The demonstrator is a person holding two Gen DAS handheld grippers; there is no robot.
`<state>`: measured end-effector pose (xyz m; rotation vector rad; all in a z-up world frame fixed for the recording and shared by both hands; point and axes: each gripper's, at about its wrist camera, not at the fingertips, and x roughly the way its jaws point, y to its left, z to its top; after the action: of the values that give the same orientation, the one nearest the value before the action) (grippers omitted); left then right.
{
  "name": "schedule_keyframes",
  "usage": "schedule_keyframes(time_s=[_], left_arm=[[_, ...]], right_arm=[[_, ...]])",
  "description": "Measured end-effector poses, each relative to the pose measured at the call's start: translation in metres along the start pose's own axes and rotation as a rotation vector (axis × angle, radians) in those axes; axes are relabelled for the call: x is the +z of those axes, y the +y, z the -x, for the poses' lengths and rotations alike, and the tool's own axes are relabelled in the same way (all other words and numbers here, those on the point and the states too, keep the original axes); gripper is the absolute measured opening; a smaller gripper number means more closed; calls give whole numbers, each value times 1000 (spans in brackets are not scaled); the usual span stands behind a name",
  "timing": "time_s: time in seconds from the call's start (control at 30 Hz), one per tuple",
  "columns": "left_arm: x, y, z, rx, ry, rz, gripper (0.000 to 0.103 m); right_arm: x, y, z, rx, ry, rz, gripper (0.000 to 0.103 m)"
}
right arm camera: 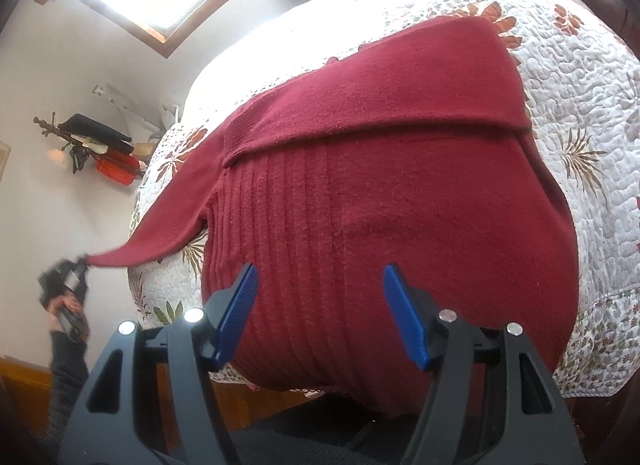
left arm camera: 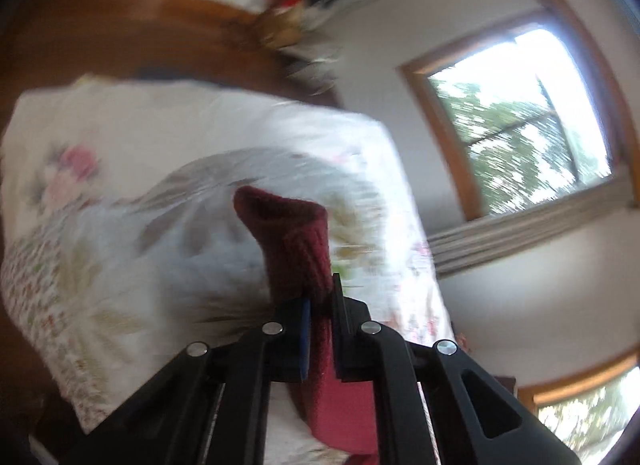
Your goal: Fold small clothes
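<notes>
Dark red knit sweater (right arm camera: pixel 380 193) lies spread over the near part of the bed (right arm camera: pixel 580 113), on a white quilted bedspread with leaf and flower print. Top part of the sweater is folded down, forming a flat band across the body, its edge running side to side. One sleeve (right arm camera: pixel 168 221) stretches off the left edge of the bed, pulled out into the air. Left gripper (left arm camera: pixel 320 305) has its jaws closed on that sleeve end; red ribbed fabric is pinched between the black fingers, sticking up past the tips and hanging down below them. In the right wrist view the same left gripper (right arm camera: pixel 68 273) appears small at the far left, held in a hand (right arm camera: pixel 66 311) with a grey sleeve, sleeve tip touching its jaws. Right gripper (right arm camera: pixel 318 297) hovers at the near edge of the bed above the ribbed lower body of the sweater, blue pads (right arm camera: pixel 240 305) spread wide apart, nothing between them; cannot tell whether the tips touch the fabric. Left wrist view is motion-blurred: bedspread, wooden headboard (left arm camera: pixel 120 21), window (left arm camera: pixel 516 121) with wood frame. Wall-mounted rack (right arm camera: pixel 92 141) with dark and red items sits beyond the left side of the bed.
</notes>
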<state>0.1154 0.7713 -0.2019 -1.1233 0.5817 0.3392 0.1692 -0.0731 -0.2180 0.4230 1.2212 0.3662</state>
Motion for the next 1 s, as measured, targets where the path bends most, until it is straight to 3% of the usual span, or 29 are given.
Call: schedule_keyframes(time_s=[0.23,0.4,0.57,0.8,1.0], left_arm=[[-25,-142,0,-168,40,-286,8],[-79,-232,-24,-270,140,-455,8],[-160,-295,-61,-297,260,-639,8],[-278,-318,-125,-287,473,-786,8],[-378,-308,-180,-205,660,-928,8]], right_arm=[[-2,-11,11,9,-30,-24,65],[-5,-26,20,2,-55,-59,65],[-7,-42,30,-15,-80,-101,65],[-9,-65,40,-44,-105,-154,65],[-9,-80,46,-60,-113,-180,65]])
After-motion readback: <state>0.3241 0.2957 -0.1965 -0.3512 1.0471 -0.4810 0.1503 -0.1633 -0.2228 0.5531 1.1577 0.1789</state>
